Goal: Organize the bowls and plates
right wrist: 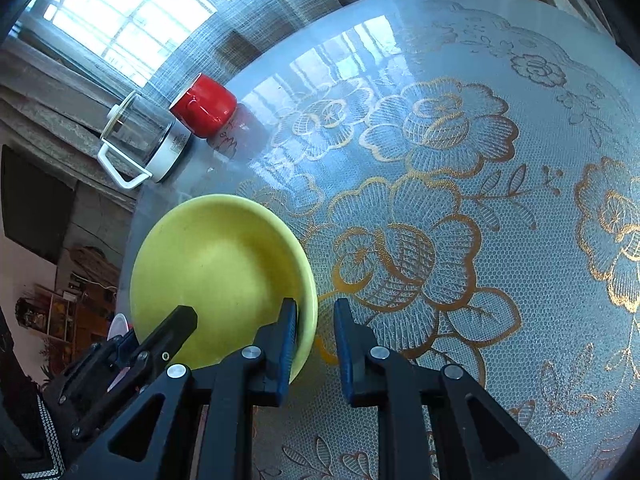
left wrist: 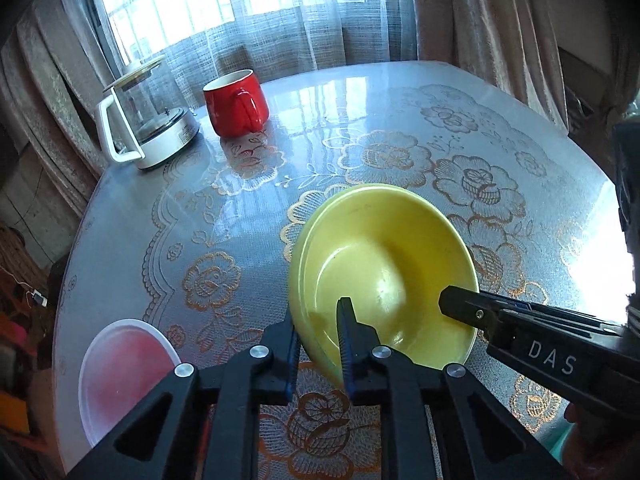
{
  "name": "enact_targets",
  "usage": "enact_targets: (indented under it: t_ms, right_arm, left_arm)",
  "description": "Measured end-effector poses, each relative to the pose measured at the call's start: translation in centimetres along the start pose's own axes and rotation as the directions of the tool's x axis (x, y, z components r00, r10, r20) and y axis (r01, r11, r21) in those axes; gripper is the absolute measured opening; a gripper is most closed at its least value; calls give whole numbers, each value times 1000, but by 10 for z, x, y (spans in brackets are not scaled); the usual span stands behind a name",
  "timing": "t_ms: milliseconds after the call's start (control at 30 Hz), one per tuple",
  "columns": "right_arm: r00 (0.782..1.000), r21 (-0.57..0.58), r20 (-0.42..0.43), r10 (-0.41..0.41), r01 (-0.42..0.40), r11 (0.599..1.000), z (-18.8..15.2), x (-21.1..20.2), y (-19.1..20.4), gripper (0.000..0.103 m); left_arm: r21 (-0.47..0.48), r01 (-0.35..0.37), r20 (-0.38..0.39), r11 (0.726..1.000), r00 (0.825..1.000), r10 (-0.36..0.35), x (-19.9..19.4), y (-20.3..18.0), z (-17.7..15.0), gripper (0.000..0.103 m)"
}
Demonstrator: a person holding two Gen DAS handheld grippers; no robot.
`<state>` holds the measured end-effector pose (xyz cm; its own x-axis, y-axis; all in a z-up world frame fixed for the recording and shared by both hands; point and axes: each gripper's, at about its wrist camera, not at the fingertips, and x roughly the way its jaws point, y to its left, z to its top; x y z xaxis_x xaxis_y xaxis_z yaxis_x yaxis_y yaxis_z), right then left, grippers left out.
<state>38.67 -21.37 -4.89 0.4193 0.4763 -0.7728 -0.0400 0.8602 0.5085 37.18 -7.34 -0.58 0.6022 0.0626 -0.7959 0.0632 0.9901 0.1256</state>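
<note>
Gripping opposite rims of the tilted yellow bowl (left wrist: 384,272), the left tool (left wrist: 318,336) and right tool (right wrist: 316,336) both stay-free clamp it above the bench (right wrist: 440,160), pink plate (left wrist: 128,364) lying leftward.

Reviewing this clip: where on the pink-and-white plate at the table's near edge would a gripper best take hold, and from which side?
Probably the plate's thin white rim, one finger over and one under, since it is shallow with nothing else to grasp. Come from the table's near edge, where the rim seems to reach the edge. The left gripper is nearest, though now shut on the yellow bowl.
</note>
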Motion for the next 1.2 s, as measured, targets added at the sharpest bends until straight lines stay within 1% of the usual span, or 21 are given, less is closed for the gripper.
enact_targets:
  t_ms: [200,267,367,500,633,967,1200]
  right_arm:
    - [1000,-9,1,-14,14,1000,0,2,3,17]
    - [1000,-12,-3,-10,10,1000,-1,2,4,13]
    - [1000,-29,-4,-28,28,999,-3,3,7,13]
    - [1000,-16,-7,-27,27,1000,-6,1,5,13]
    - [999,-28,6,-32,32,999,-10,-7,7,13]
    - [998,-48,61,-19,22,999,-22,-37,21,13]
    - [993,-78,115,-5,14,997,-40,-66,34,13]
  left_arm:
    - [8,10,3,1000,1000,-10,-2,0,-1,15]
    - [18,11,5,1000,1000,-11,-3,-1,-1,14]
    - [31,7,13,999,1000,-8,-5,-3,-3,14]
    - [46,8,19,999,1000,-9,-10,-6,-6,14]
    - [48,7,34,999,999,-9,-18,-6,-8,14]
    - [39,30,91,999,995,-33,-58,-2,-21,14]
    - [28,43,144,999,988,-46,-92,2,-36,15]
